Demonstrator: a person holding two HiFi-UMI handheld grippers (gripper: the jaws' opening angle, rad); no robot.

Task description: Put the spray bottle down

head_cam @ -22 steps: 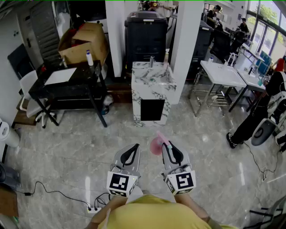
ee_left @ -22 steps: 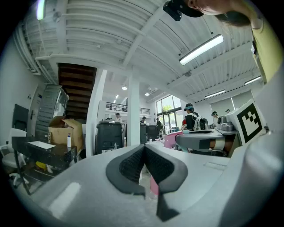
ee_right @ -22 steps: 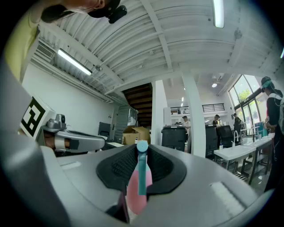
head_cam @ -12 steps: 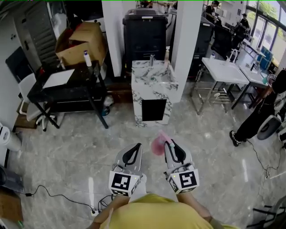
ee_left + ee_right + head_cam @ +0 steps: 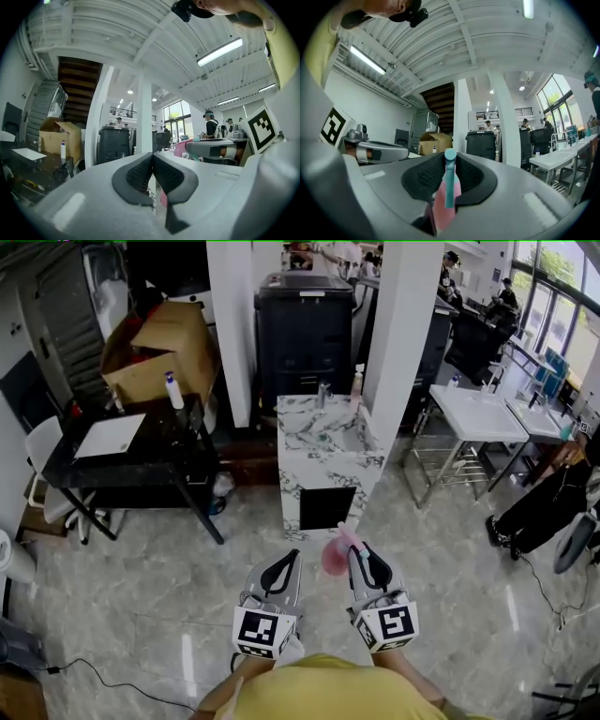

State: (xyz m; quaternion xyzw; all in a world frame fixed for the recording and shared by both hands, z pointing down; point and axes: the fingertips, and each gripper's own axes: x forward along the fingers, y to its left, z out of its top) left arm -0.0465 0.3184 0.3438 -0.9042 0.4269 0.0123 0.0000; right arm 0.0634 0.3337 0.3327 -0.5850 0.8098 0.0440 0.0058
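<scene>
The grey polished tile floor (image 5: 141, 559) carries a marble-patterned cabinet (image 5: 323, 474), which has a faucet (image 5: 321, 393) and a slim bottle (image 5: 357, 382) on top. Left of the cabinet stands a black table (image 5: 159, 444) bearing a white sheet (image 5: 110, 435) and a white bottle (image 5: 173, 390), with a cardboard box (image 5: 159, 343) at its far side. Right of the cabinet stands a white table (image 5: 478, 413). A black cable (image 5: 94, 665) lies on the floor, well left of the cabinet.

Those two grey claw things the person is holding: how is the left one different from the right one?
The right gripper clamps a pink spray bottle; the left gripper holds nothing. The left gripper's fingers meet, while the right gripper's fingers are held apart by the bottle. Both are grey and point level, side by side.
</scene>
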